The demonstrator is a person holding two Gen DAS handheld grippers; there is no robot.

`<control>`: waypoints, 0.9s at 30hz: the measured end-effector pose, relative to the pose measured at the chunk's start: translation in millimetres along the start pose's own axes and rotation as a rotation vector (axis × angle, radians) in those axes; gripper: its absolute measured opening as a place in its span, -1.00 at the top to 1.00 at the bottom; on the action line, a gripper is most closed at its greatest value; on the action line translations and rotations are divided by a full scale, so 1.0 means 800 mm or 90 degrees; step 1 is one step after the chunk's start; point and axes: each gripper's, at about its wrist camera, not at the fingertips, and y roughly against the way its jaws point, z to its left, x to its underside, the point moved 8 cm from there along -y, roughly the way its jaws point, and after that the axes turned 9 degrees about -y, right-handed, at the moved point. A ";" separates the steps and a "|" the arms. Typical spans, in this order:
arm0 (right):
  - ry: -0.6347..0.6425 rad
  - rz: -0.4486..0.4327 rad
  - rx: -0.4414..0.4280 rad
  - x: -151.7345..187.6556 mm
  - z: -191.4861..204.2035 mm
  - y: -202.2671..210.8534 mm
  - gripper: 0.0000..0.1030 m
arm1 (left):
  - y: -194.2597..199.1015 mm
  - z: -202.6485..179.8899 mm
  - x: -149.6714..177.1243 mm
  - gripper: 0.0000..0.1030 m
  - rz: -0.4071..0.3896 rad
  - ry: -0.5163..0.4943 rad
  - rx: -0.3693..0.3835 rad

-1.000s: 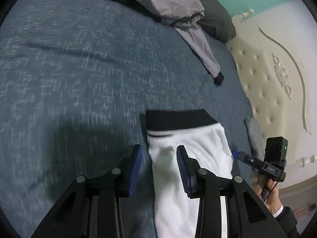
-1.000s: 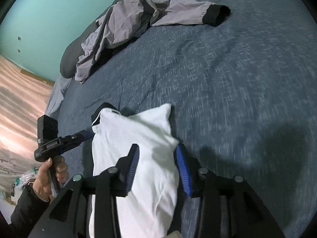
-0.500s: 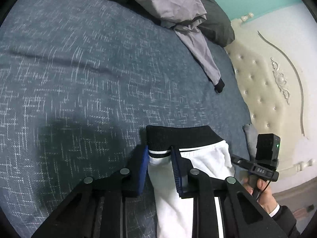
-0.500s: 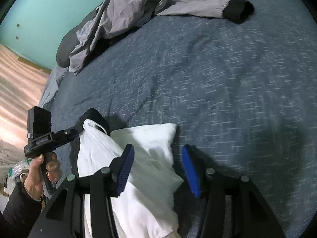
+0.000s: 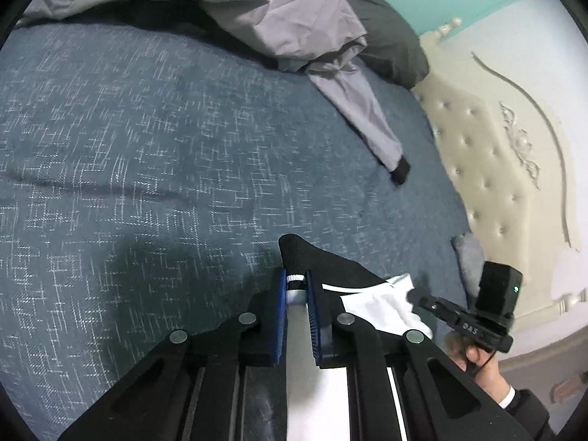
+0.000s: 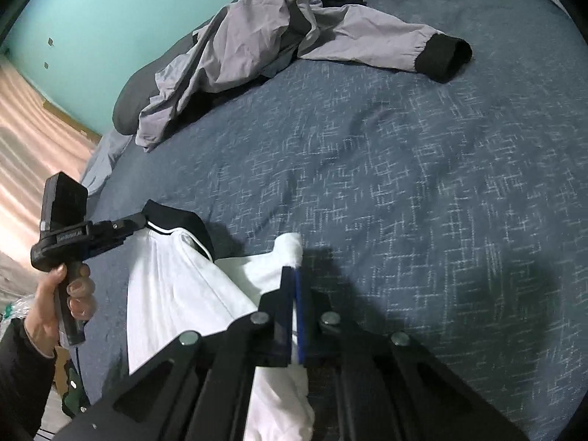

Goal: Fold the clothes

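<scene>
Left wrist view, left gripper [image 5: 296, 286] jaws closing on garment's [image 5: 371, 301] black waistband, right gripper [image 6: 292, 275] clamped tight on its white corner, over blue bedspread [image 5: 147, 165], grey jacket [image 6: 257, 40] beyond.

Bedroom with teal walls
A blue-grey patterned bedspread [image 5: 154, 154] meets a cream tufted headboard [image 5: 488, 169]; teal wall [image 6: 110, 18] behind.

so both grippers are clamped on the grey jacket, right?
No. Both are clamped on the white garment: left gripper at its black band, right gripper on a white corner. Both wrist views show it; the grey jacket lies untouched.
</scene>
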 end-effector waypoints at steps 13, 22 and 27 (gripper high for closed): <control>-0.067 -0.003 -0.020 -0.011 -0.013 -0.001 0.90 | -0.018 0.026 0.011 0.76 0.016 0.032 -0.012; 0.059 0.033 -0.039 0.002 0.043 0.008 0.23 | -0.005 0.020 0.009 0.63 0.010 0.025 -0.023; 0.122 0.066 0.000 0.025 0.050 -0.016 0.36 | 0.022 0.027 0.017 0.12 -0.006 0.024 -0.043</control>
